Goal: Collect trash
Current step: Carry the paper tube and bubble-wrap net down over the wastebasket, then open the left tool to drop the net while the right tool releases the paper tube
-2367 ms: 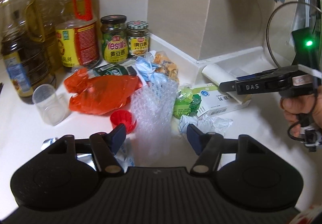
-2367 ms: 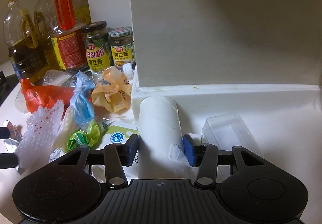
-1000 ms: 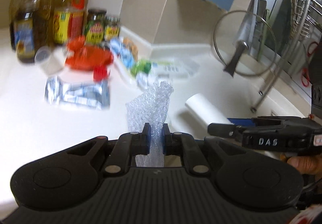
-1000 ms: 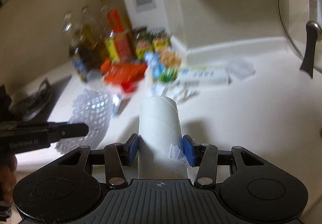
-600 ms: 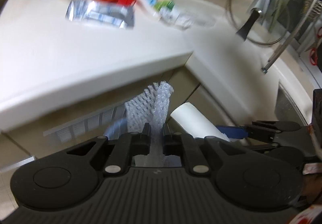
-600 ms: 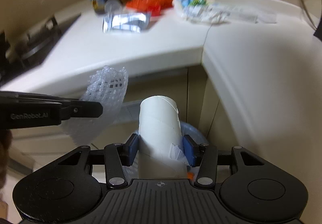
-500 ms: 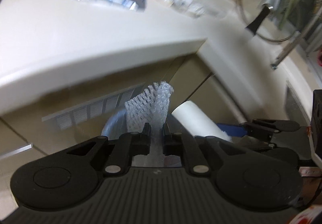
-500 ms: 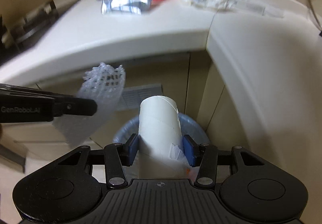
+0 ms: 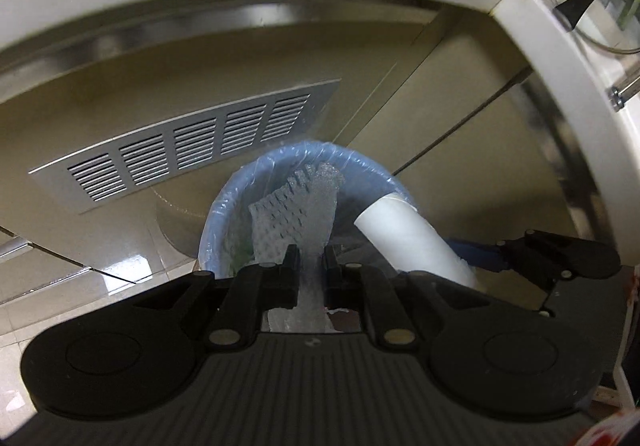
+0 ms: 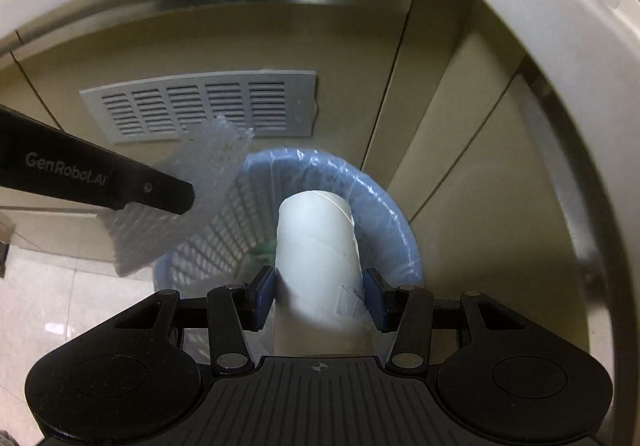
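While both grippers point down at the blue-lined trash basket on the floor by the cabinet, the left gripper has its fingers pressed almost together, pinching a sheet of white foam netting that sticks out ahead of the tips over the basket's mouth. The right gripper clamps a white cardboard tube between its blue pads, the tube's far end above the basket's opening.
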Demonstrator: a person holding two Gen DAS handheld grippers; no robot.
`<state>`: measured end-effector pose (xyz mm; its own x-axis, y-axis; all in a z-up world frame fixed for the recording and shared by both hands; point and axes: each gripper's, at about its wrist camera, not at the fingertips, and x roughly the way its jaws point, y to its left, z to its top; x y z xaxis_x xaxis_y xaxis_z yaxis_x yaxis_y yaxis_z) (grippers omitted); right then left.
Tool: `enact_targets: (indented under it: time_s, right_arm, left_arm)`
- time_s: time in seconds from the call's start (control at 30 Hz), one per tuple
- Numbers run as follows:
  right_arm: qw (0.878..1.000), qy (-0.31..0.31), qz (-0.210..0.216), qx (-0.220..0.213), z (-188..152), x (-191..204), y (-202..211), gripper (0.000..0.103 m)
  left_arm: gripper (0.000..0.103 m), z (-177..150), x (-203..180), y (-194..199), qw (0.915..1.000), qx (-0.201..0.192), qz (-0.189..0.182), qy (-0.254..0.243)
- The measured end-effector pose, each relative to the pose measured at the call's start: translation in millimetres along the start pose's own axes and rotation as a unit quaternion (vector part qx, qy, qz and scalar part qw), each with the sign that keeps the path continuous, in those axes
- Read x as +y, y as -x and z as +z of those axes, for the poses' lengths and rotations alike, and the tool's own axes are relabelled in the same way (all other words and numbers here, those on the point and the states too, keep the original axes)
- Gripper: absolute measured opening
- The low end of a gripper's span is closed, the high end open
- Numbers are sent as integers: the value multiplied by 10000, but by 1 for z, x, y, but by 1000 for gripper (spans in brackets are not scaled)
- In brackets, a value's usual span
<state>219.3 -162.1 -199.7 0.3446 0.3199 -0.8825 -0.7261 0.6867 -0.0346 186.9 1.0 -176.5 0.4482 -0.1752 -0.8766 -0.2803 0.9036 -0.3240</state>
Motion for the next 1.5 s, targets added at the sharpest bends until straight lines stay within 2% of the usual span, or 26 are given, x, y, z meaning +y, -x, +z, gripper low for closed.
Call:
enact_targets:
  time_s: [0.27, 0.33, 0.37, 1.03, 1.43, 1.47, 1.5]
  right_arm:
    - [9999, -88, 33, 79, 3, -7, -9, 48]
    - [9999, -106, 41, 114, 3, -8, -11, 48]
    - [9998, -126, 45, 126, 4, -8, -13, 48]
    - [9994, -220, 178, 197, 6, -5, -24, 48]
    - [9984, -429, 361, 58, 6, -5, -22, 48]
    - [9981, -463, 417, 17, 7, -6, -23, 49]
    - [9980, -473, 412, 4, 7, -6, -23, 56]
  left_arm:
    - [10, 1, 1, -12, 9999, 102, 119, 38]
    - [31, 1, 0, -16, 9997, 103, 224, 67]
    - [34, 0, 0, -16, 9997, 97, 235, 69]
    - [35, -14, 13, -10, 9988, 167, 434, 128]
    - [36, -17, 13, -4, 9987, 160, 449, 154]
    - [36, -18, 13, -4, 9987, 161, 453, 162]
    - [36, -18, 14, -4, 9987, 162, 456, 165]
